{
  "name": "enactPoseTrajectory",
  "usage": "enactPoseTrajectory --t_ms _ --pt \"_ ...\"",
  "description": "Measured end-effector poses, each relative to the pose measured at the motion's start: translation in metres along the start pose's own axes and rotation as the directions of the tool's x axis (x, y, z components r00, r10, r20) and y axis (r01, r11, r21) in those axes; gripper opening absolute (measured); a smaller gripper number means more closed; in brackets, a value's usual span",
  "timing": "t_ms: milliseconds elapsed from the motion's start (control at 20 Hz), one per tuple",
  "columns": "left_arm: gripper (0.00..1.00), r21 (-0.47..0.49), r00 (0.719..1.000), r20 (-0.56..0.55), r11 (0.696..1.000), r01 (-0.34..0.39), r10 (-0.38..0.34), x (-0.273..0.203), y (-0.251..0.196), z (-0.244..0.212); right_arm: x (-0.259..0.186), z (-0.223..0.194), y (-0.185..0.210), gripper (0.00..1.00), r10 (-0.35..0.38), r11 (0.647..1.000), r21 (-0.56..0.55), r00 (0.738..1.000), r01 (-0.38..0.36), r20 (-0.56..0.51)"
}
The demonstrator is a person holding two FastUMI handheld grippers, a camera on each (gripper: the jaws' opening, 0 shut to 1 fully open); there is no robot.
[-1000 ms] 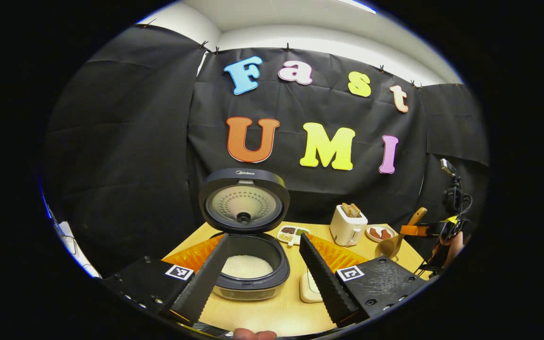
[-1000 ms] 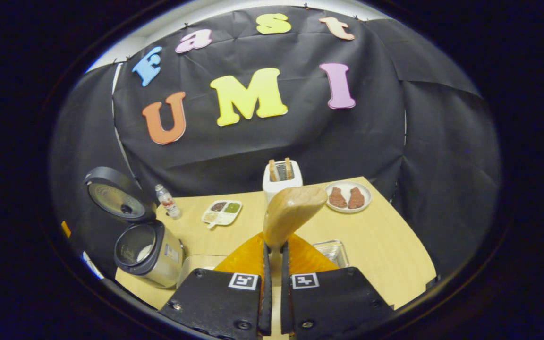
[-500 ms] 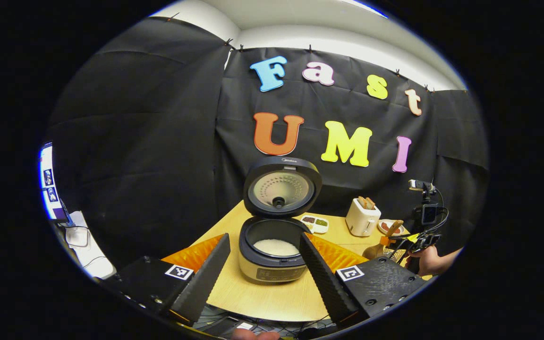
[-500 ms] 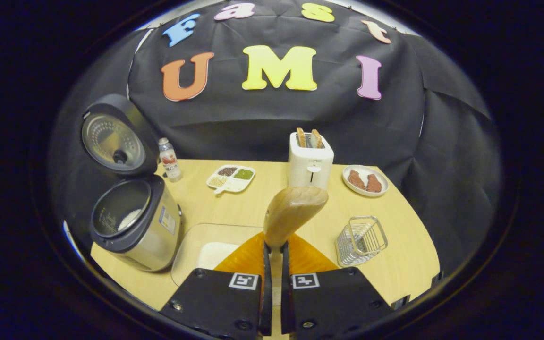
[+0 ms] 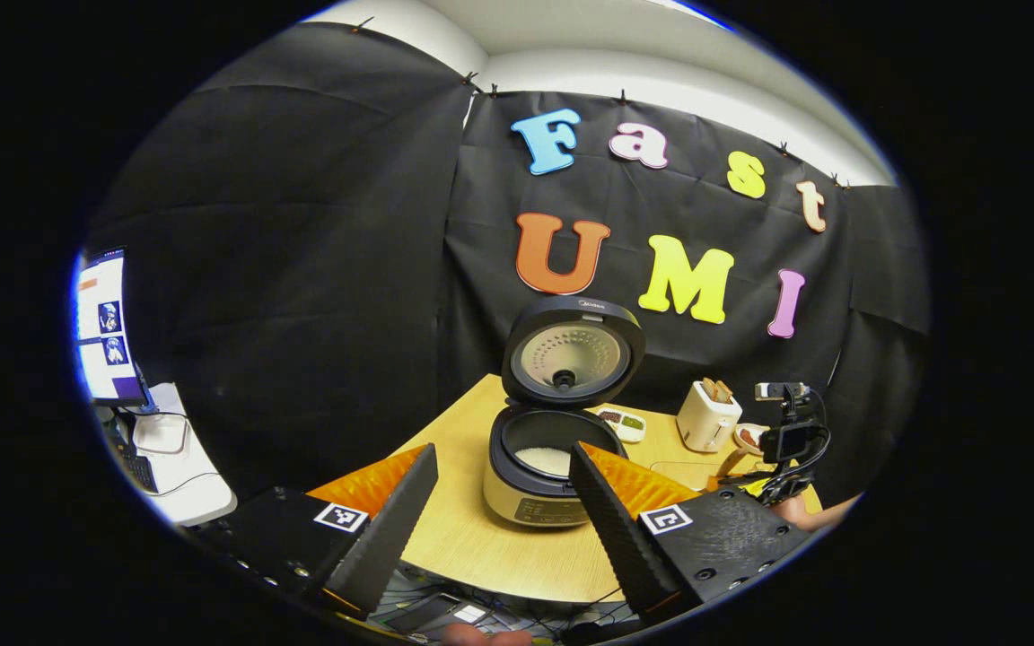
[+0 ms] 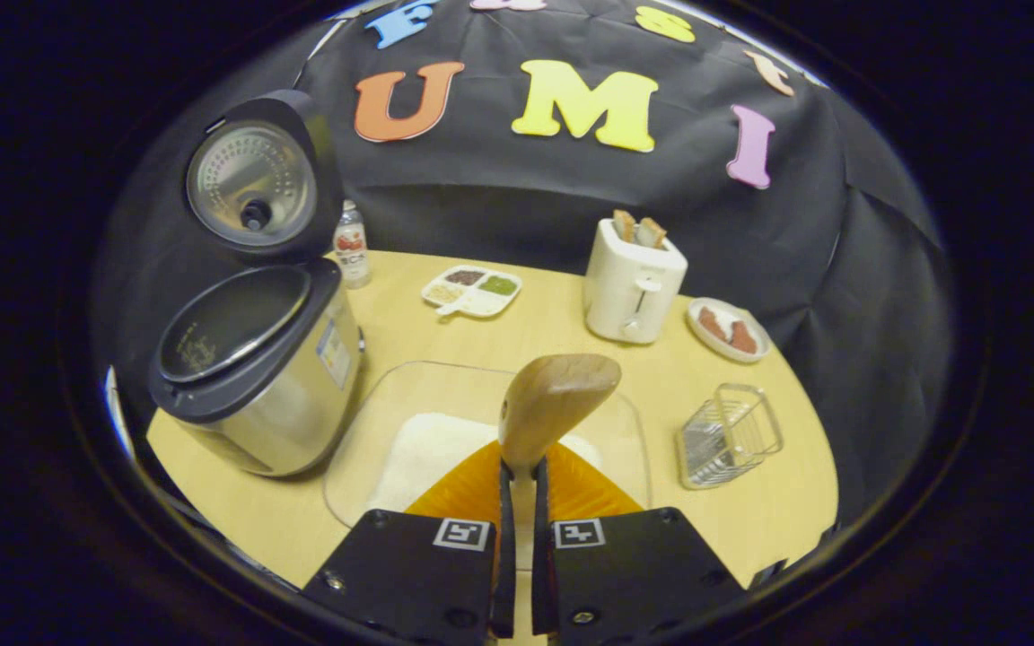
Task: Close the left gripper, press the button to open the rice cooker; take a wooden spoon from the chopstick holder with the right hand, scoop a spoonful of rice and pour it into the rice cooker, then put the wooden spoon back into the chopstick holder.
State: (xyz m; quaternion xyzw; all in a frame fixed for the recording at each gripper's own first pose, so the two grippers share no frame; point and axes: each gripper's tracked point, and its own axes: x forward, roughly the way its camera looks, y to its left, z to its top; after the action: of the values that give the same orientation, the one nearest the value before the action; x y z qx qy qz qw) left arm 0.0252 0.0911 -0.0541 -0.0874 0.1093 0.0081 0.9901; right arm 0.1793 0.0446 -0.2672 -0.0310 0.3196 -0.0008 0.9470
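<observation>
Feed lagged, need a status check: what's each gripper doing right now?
Left gripper: open, holding nothing.
Right gripper: closed on the wooden spoon, held over the glass dish of rice.

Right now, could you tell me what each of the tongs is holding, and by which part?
The right tongs grip the light wooden spoon by its handle, bowl end forward. The left tongs are open and hold nothing.

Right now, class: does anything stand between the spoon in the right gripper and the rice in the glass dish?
Nothing visible does. The spoon hangs over the dish of rice, open from above.
</observation>
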Motion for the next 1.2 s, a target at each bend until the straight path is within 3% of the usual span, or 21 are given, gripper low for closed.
enactPoseTrajectory --t_ms 250,650,750,1000,1100,1200 --pt "0.95 0.009 1.000 0.009 1.000 -0.002 0.002 -0.006 0.000 0.007 0.001 -0.003 0.032 0.13 0.089 0.989 0.126 0.995 -0.082 -0.047" --pt "0.95 0.010 1.000 0.005 1.000 0.001 -0.001 -0.008 -0.007 0.009 -0.005 0.011 0.031 0.13 0.232 0.877 0.444 0.971 -0.183 -0.059" --pt "0.95 0.017 1.000 0.003 1.000 0.016 -0.016 -0.004 -0.014 0.009 -0.005 0.009 0.024 0.12 0.268 0.832 0.518 0.962 -0.202 -0.055" --pt "0.95 0.028 0.998 0.013 0.998 0.062 -0.062 0.001 -0.036 0.017 -0.005 -0.004 -0.009 0.13 0.313 0.641 0.747 0.949 -0.177 -0.043" --pt "0.95 0.028 0.997 0.014 0.996 0.081 -0.081 0.003 -0.045 0.018 -0.009 -0.003 -0.027 0.12 0.306 0.596 0.782 0.952 -0.181 -0.013" --pt "0.95 0.031 0.994 0.018 0.994 0.104 -0.105 0.004 -0.055 0.020 -0.017 0.001 -0.046 0.13 0.285 0.578 0.793 0.958 -0.190 0.023"
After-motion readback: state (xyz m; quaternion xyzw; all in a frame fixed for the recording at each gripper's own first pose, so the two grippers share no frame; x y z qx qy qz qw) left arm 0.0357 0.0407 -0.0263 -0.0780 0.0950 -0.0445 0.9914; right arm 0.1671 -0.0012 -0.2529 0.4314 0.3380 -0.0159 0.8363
